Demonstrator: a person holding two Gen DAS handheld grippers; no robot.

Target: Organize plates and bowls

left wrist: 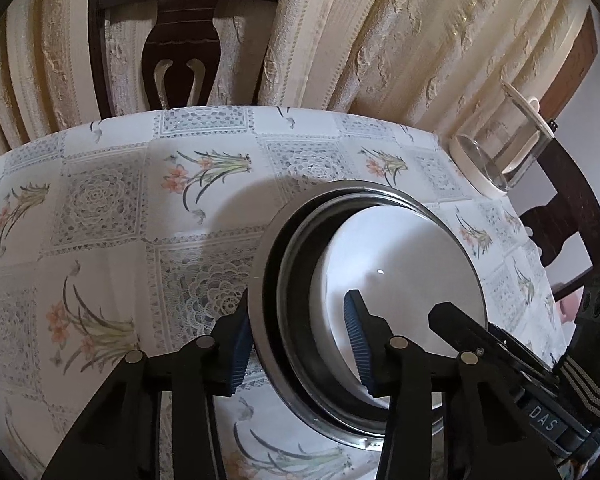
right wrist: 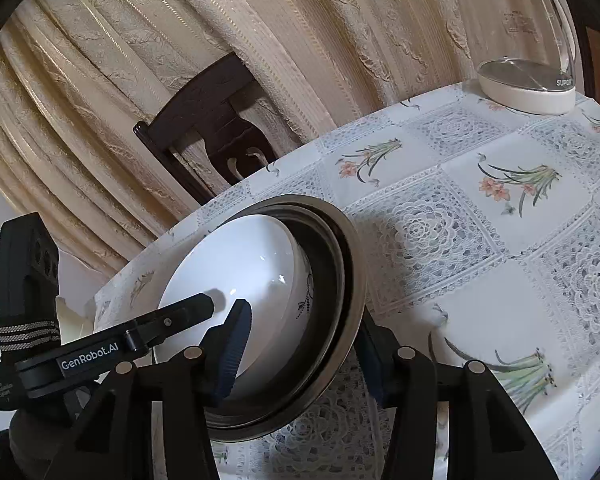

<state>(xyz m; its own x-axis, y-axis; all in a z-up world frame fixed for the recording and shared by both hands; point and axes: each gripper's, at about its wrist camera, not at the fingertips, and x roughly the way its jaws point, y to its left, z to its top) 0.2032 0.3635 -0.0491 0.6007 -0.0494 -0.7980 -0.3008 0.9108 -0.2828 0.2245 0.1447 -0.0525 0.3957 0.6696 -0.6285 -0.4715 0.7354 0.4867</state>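
**Nested bowls straddled at opposite rims**

The steel bowl (left wrist: 268, 320) rested on the tablecloth (left wrist: 100, 240), the white bowl (left wrist: 400, 280) nested inside. Left gripper (left wrist: 300, 344) and right gripper (right wrist: 300, 356) each straddled the rims, fingers spread, not clamped.

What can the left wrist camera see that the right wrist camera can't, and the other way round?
Only the left wrist view shows a second dark chair at the table's right edge. Only the right wrist view shows the blue pattern on the white bowl's outer side and the brand lettering on the glass kettle. Both show the white bowl nested in the steel bowls, a finger of each hand-held gripper inside the stack and one outside, the floral tablecloth, the curtain and the far chair.
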